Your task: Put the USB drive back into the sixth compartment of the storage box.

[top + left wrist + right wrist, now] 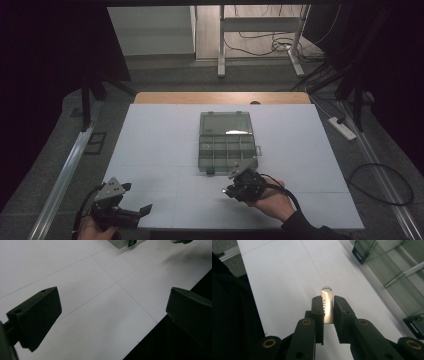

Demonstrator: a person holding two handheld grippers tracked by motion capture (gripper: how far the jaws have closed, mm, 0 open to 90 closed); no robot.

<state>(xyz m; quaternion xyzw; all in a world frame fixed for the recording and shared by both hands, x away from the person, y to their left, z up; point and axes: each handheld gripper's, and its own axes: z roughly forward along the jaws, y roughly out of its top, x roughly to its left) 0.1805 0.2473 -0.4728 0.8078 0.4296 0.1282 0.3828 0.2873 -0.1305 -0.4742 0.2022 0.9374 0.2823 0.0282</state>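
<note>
open organiser box (pixel 226 142) mid-table, bare white tabletop (pixel 150 145) around

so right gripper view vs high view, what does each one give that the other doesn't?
Right gripper view: the right gripper is shut on a small metal USB stick with lettering along it. High view: the left gripper standing open at the table's near left corner, the box's open lid, the floor beyond. Both: the clear compartment box and white tabletop.
</note>
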